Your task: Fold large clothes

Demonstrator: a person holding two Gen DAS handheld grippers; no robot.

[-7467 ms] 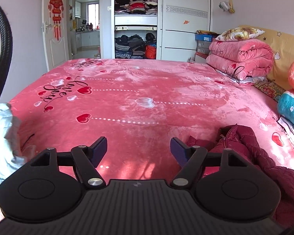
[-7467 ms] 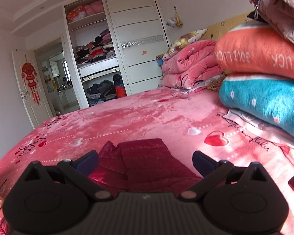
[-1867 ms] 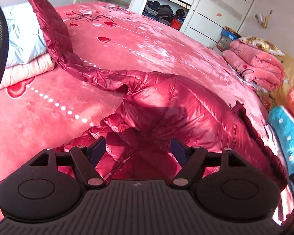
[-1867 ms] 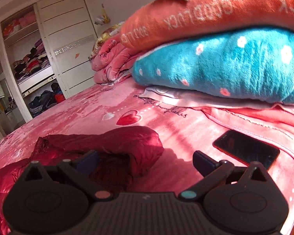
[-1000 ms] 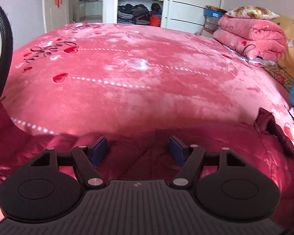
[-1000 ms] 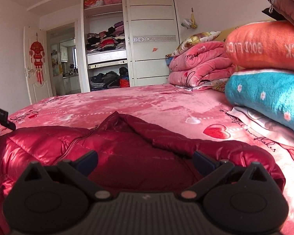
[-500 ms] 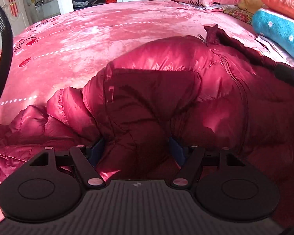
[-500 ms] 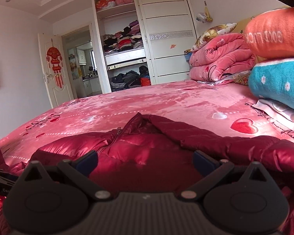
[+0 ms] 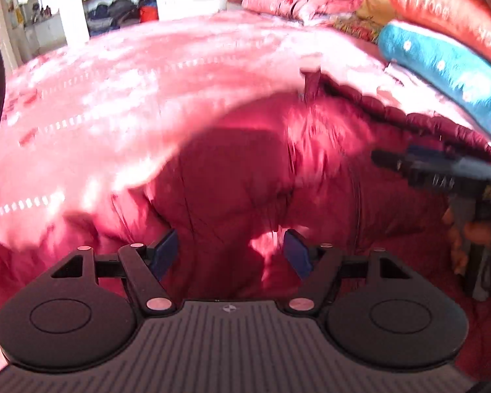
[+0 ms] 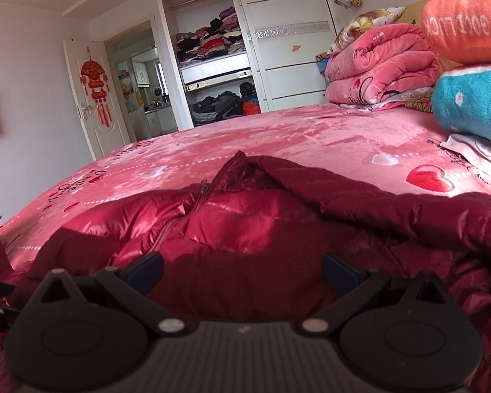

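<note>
Since half a second ago the left gripper (image 9: 230,250) has swung right, its jaws opening slightly with puffy fabric between them, seemingly unpinched in the blur. One dark red down jacket (image 10: 245,216) lies spread on the pink bed cover (image 10: 278,137). The right gripper (image 10: 242,268) hovers over it, jaws wide apart. Two grippers in all.

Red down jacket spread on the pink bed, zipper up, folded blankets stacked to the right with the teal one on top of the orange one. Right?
One thing is off: the stacking order. In the right wrist view the orange blanket lies on top of the teal blanket, not under it. The rest holds: the red down jacket is spread on the pink bed, zipper up.
</note>
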